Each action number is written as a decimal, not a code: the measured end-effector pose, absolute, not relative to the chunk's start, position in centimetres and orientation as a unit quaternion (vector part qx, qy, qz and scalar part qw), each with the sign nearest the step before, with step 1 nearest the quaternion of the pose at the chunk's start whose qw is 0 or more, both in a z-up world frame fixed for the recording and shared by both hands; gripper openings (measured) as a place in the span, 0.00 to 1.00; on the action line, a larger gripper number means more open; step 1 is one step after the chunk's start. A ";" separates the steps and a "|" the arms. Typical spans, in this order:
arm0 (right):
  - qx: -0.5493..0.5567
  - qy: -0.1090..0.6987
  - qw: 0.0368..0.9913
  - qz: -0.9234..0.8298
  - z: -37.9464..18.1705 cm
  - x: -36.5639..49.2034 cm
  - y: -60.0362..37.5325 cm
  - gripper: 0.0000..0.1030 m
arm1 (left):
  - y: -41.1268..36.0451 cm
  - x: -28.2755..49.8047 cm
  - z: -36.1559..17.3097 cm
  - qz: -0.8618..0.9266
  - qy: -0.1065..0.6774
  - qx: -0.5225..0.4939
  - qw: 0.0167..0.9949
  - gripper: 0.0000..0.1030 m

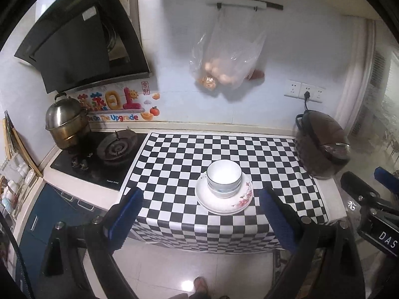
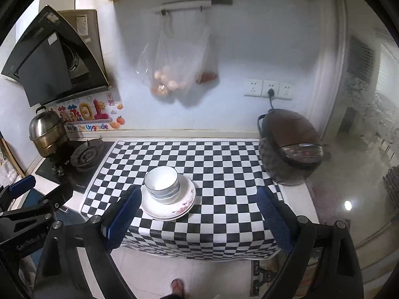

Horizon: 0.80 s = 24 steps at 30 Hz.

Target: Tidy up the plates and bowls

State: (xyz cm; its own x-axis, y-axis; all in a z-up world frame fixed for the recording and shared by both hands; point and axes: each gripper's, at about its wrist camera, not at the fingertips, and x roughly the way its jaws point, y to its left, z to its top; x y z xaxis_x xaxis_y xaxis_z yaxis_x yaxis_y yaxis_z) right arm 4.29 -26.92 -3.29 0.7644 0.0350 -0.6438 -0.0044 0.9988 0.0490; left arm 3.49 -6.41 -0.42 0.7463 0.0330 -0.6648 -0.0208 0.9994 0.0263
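Note:
White bowls (image 1: pixel 224 179) (image 2: pixel 162 183) sit nested on a stack of white plates (image 1: pixel 224 203) (image 2: pixel 167 208) with a pink flower print, near the front of the checkered cloth (image 1: pixel 174 164) (image 2: pixel 224 174). My left gripper (image 1: pixel 200 214) hangs open in front of the counter edge, short of the stack, with nothing between its blue pads. My right gripper (image 2: pixel 199 218) is open too, held back from the counter; its left pad is near the plates' left rim in that view. Each gripper also shows at the edge of the other's view.
A brown rice cooker (image 1: pixel 321 144) (image 2: pixel 291 144) stands at the counter's right end, plugged into the wall. A gas hob (image 1: pixel 99 154) with a steel pot (image 1: pixel 66 122) lies left. A plastic bag of eggs (image 1: pixel 224 59) hangs on the wall. A person's foot (image 1: pixel 200 285) is on the tiled floor.

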 end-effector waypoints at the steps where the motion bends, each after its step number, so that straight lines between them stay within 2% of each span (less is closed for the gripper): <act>1: 0.022 0.342 0.939 0.009 -3.0 3.6 -26.9 0.93 | -6.4 3.0 -0.3 0.013 0.356 0.009 0.934 0.92; 12: 0.017 0.329 0.944 -0.011 -0.6 -2.1 -25.1 0.93 | -5.3 -0.7 1.2 0.002 0.343 0.014 0.939 0.92; 24: 0.022 0.318 0.948 -0.027 0.5 -2.5 -22.5 0.93 | -2.6 -1.4 2.5 0.001 0.321 0.022 0.947 0.92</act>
State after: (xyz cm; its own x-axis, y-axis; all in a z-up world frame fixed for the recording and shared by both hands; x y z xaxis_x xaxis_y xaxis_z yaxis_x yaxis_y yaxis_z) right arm -2.54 -22.46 0.47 0.7966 -0.0375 -0.6033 0.0654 0.9976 0.0242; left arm -1.40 -2.57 2.52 0.7939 0.0167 -0.6078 0.0121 0.9990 0.0432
